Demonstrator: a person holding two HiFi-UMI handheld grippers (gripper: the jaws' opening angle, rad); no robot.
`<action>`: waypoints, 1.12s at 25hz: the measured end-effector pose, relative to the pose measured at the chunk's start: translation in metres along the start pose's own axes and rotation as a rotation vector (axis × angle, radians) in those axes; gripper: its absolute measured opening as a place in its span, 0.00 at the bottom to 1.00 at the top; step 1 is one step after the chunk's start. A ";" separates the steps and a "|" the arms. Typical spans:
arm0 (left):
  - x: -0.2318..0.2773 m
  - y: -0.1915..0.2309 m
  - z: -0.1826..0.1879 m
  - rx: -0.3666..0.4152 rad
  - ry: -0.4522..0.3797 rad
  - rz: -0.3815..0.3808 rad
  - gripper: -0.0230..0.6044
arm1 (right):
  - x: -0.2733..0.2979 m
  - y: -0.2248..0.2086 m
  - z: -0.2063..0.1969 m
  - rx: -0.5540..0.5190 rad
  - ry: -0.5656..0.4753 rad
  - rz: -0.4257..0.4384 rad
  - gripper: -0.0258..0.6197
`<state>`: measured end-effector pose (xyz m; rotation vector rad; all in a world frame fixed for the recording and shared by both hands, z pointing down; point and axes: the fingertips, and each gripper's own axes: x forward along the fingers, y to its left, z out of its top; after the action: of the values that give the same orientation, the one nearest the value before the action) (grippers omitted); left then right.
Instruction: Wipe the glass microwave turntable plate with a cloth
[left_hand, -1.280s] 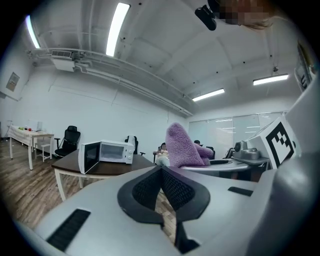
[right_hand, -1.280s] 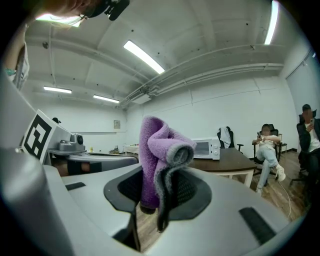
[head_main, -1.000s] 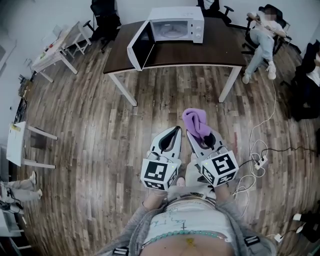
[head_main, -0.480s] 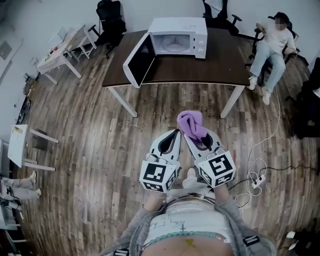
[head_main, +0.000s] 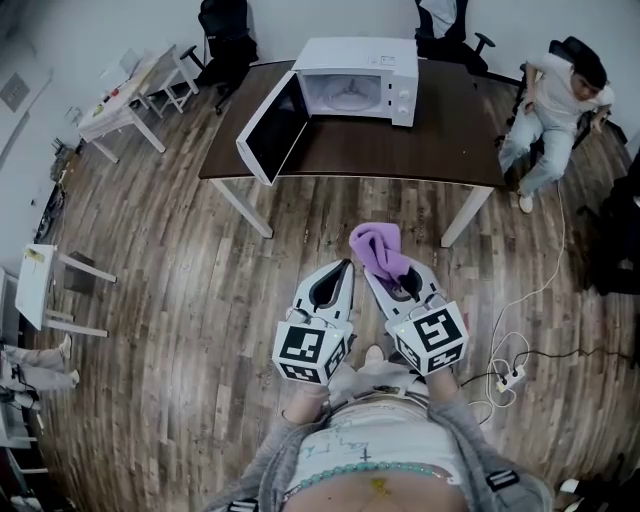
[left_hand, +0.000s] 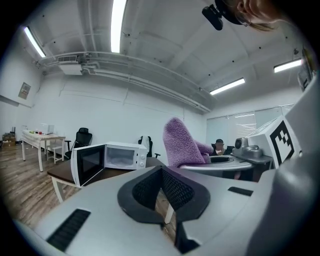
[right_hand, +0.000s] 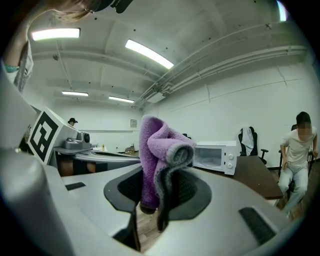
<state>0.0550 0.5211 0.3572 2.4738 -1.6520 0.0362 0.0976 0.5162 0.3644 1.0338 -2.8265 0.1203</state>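
Right, status: this is the approach step, and wiping has not started. Right claw (right_hand: 152, 192) is clamped on the purple cloth (right_hand: 157, 150). The cloth is bunched and sticks up above the pads, with one fold hanging down in front of them. Left claw (left_hand: 163, 172) is fully closed with nothing in it. Both are held side by side at waist level, pointing roughly level toward the table (head_main: 430, 150). They are well apart from it, with bare wood floor (head_main: 180, 260) in between.

Microwave (head_main: 355, 68) sits toward the far side of the table. Its door (head_main: 266, 124) is swung wide open to the left in the head view, and the cavity faces us. The turntable plate is presumably inside the cavity. It is too small in every view to resolve, so I can't confirm its seating or condition.

Next move, my read: close the gap to the table. Then either take the cloth into the cavity with the right claw, or open the left claw and draw the plate out first. It's glass, so that would need a firm rim grip and a low lift. Watch the open door edge and the table leg (head_main: 243, 208). A seated person (head_main: 555, 95) is off the right end of the table, away from the path.
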 end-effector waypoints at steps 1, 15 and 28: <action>0.003 0.002 -0.002 -0.003 0.006 0.000 0.05 | 0.002 -0.002 -0.001 -0.001 0.004 0.003 0.22; 0.078 0.047 0.007 -0.029 0.009 -0.075 0.05 | 0.060 -0.056 0.000 0.017 0.028 -0.075 0.22; 0.172 0.138 0.029 -0.011 0.029 -0.183 0.05 | 0.181 -0.111 0.021 0.018 0.025 -0.153 0.22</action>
<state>-0.0076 0.3074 0.3652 2.5921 -1.4050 0.0401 0.0308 0.3140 0.3740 1.2381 -2.7169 0.1430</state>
